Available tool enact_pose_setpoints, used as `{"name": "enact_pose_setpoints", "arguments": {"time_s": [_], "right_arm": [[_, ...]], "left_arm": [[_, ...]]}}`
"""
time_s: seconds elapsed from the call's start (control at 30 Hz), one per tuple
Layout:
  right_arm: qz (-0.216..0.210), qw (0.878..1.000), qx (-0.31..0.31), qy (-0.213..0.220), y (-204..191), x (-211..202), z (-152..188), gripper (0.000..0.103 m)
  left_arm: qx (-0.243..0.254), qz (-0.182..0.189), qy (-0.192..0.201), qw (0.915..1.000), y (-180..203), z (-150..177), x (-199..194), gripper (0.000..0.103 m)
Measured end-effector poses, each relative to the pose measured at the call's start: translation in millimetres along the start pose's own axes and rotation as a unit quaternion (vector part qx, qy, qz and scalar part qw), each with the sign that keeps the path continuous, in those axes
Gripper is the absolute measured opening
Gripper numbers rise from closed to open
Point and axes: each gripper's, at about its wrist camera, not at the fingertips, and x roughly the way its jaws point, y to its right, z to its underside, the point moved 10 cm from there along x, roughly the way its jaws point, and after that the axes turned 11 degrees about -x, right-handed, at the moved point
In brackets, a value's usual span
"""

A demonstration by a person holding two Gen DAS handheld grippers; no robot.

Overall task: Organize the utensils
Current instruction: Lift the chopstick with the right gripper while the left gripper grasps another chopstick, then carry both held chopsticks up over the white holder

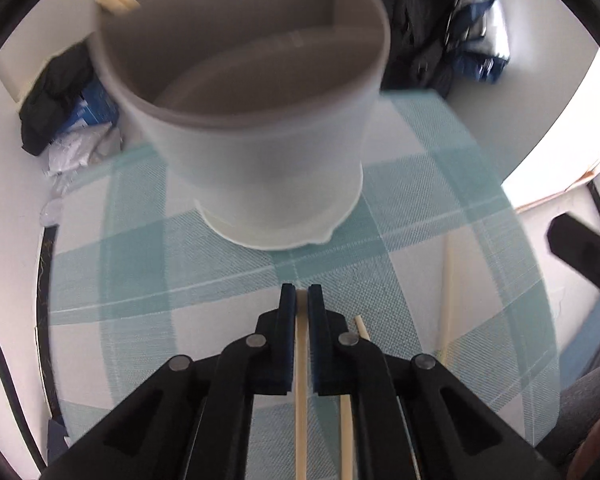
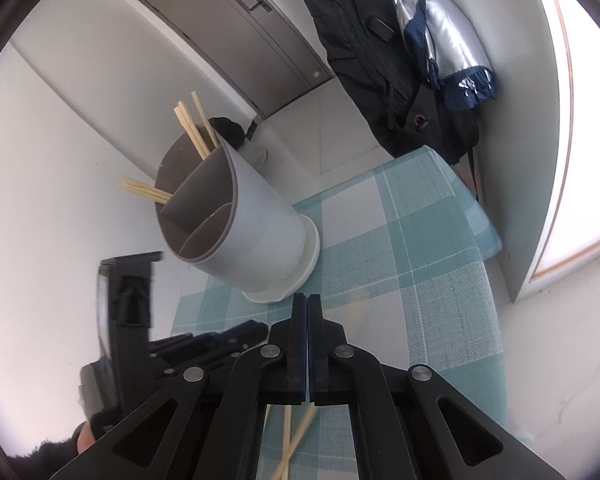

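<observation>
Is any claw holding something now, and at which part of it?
The left claw grips one chopstick, close to its tip. The right claw is shut with nothing in it.

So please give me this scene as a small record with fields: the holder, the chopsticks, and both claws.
holder: tall pale grey plastic utensil holder with inner dividers, on checked teal tablecloth
stored: wooden chopsticks in its far compartments
loose: other pale wooden chopsticks on the cloth
left claw: narrow gap around one wooden chopstick
right claw: shut, empty
</observation>
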Motion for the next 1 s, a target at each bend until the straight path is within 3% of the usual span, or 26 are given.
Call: {"name": "enact_pose_setpoints", "arguments": {"time_s": [0.13, 0.27, 0.4, 0.47, 0.53, 0.6, 0.63, 0.77, 0.93, 1.0], "right_arm": [[0.002, 1.000, -0.019, -0.001, -11.5, -2.8, 3.0, 0.000], [0.024, 1.000, -0.012, -0.015, -5.9, 1.8, 9.3, 0.003], [0.032, 0.996, 0.033, -0.071, 14.6, 20.9, 25.4, 0.005], [0.049, 0.993, 0.036, -0.104, 25.1, 33.4, 31.9, 0.006], [0.059, 0.991, 0.033, -0.119, 29.3, 42.4, 31.8, 0.013], [0.078, 0.988, 0.028, -0.131, 34.4, 51.3, 29.1, 0.033], [0.093, 0.986, 0.028, -0.132, 37.8, 55.1, 27.0, 0.034], [0.154, 0.977, -0.018, -0.150, 38.2, 71.0, 23.9, 0.034], [0.201, 0.961, -0.085, -0.167, 21.8, 86.6, 26.1, 0.034], [0.215, 0.954, -0.117, -0.171, 13.6, 92.9, 27.9, 0.027]], "left_arm": [[0.012, 0.013, 0.041, 0.9990, -4.6, 3.2, -32.3, 0.002], [-0.016, 0.040, 0.084, 0.9956, -8.3, -2.2, -68.2, 0.002], [-0.048, 0.063, 0.105, 0.9913, -27.3, -11.9, -88.9, 0.002], [-0.062, 0.067, 0.106, 0.9902, -24.0, -29.9, -80.3, 0.002], [-0.081, 0.073, 0.103, 0.9886, -32.5, -43.7, -71.7, 0.002], [-0.104, 0.080, 0.100, 0.9863, -38.7, -46.0, -64.4, 0.002], [-0.113, 0.085, 0.100, 0.9850, -40.2, -46.2, -62.9, 0.002], [-0.153, 0.107, 0.101, 0.9772, -52.4, -50.0, -62.3, 0.002], [-0.189, 0.123, 0.112, 0.9678, -70.0, -58.6, -61.3, 0.002], [-0.207, 0.138, 0.119, 0.9611, -74.3, -63.9, -63.1, 0.002]]}}
